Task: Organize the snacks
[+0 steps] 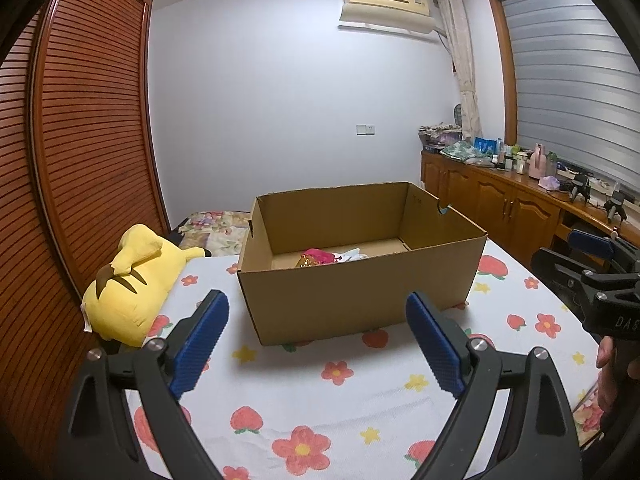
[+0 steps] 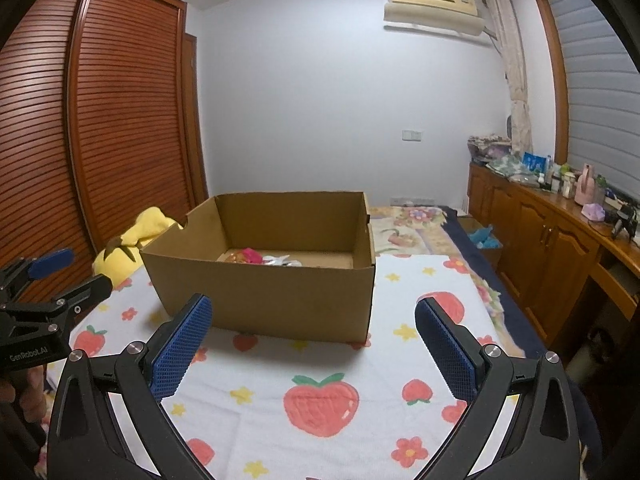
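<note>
Both grippers hang wide apart and empty in front of an open cardboard box (image 1: 360, 288) on the bed.

The left gripper (image 1: 318, 340) has its blue-padded fingers (image 1: 200, 344) spread wide with nothing between them, hovering over the strawberry-and-flower blanket (image 1: 320, 400) just short of the box's near wall. The right gripper (image 2: 314, 344) is equally agape and holds nothing, its fingers (image 2: 182, 348) also aimed at the box from the other side. A few snacks (image 2: 260, 258) lie on the box floor toward the back: a pink packet, an orange-brown one and something white. A yellow plush toy (image 1: 132, 280) lies beside the box, against the slatted wooden wardrobe (image 1: 80, 140). A wooden cabinet (image 2: 560, 240) crowded with bottles runs along the window side.
</note>
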Demonstrator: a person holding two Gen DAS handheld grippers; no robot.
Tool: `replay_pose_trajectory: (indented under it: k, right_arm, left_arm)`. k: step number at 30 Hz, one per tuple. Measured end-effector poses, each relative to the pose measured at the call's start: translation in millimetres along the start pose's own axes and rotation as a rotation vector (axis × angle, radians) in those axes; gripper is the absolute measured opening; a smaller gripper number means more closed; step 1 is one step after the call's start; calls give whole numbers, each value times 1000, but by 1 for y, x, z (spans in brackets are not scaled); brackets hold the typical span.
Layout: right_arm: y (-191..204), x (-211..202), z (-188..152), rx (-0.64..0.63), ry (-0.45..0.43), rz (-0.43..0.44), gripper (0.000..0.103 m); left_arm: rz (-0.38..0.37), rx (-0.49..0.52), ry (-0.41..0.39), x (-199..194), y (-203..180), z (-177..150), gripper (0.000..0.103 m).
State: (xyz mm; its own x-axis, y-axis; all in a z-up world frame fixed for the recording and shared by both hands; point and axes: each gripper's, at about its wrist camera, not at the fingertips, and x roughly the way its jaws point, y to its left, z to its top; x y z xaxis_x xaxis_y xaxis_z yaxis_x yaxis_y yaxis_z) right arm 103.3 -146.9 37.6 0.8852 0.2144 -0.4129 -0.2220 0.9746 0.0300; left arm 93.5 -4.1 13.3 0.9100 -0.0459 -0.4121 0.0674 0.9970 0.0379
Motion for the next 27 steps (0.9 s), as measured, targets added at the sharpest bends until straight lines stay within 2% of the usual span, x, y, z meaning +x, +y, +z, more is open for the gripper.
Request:
replay_pose_trajectory:
  k: [27]
  right_arm:
    - [-3,-3,-1,9,-8,-4,103]
  left_arm:
    - [-3,-3,-8,-8,-1,0,91]
